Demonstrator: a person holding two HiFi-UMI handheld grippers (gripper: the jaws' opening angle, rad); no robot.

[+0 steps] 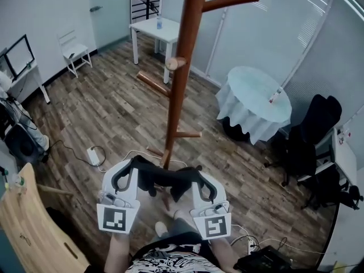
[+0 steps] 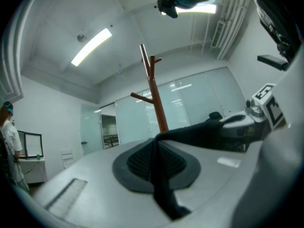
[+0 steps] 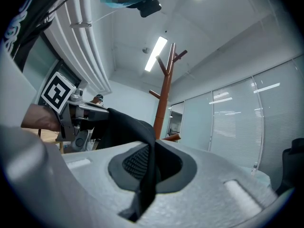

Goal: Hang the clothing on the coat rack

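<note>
The left gripper (image 1: pixel 128 172) has its fingers (image 2: pixel 135 163) closed on a fold of black clothing (image 2: pixel 160 184), pinched flat between the ribbed pads. The right gripper (image 1: pixel 200 182) has its fingers (image 3: pixel 129 163) clamped on the same clothing (image 3: pixel 146 175) at its other end. The clothing (image 1: pixel 165 178) hangs as a dark band stretched from one pair of fingers to the other, sagging a little toward the right pair, off the floor.

Straight ahead of both pairs of fingers stands the coat rack (image 1: pixel 182 84), a brown wooden post. A short stub (image 1: pixel 189 134) juts from it low down, just beyond the right fingers. Higher up a long peg (image 1: pixel 153 84) slants out on the left fingers' side, a knob (image 1: pixel 175 63) sits above it, and the top peg (image 1: pixel 230 1) reaches to the right.

Beyond the left fingers a white power strip (image 1: pixel 92 155) and its cable lie on the wooden floor (image 1: pixel 114 107). To the left of them stands a pale wooden board (image 1: pixel 28 220).

Farther ahead and to the right of the right fingers is a round bench (image 1: pixel 253 98) under a white cloth, with a black office chair (image 1: pixel 313 135) beside it. Far past the post are a small white bench (image 1: pixel 156 30) and a white chair (image 1: pixel 74 50).
</note>
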